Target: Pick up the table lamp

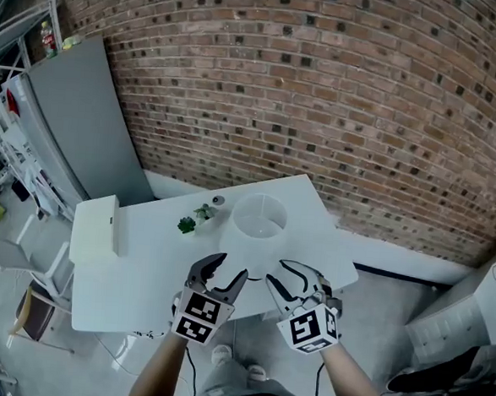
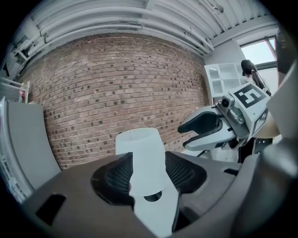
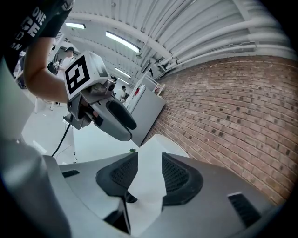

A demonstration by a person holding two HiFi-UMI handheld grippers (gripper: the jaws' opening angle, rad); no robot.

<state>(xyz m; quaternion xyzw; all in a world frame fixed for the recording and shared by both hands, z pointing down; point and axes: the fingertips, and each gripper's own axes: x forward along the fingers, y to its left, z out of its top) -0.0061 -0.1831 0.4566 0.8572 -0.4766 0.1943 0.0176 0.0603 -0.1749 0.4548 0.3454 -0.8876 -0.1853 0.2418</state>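
The table lamp (image 1: 259,216) has a white cone shade and stands upright on the white table (image 1: 140,287), near its far edge. In the head view both grippers hover over the near edge, short of the lamp. My left gripper (image 1: 226,273) is open with nothing in it. In the left gripper view the lamp (image 2: 139,155) shows ahead between the dark pads (image 2: 118,176), apart from them. My right gripper (image 1: 275,272) is open too. Between its jaws the right gripper view shows only bare table (image 3: 146,162). Each gripper view shows the other gripper alongside.
A white box (image 1: 102,225) lies on the table's left part. A small green plant (image 1: 187,224) and a small round object (image 1: 218,200) sit left of the lamp. A grey panel (image 1: 84,122) leans on the brick wall (image 1: 323,88). A chair (image 1: 33,309) stands at the left.
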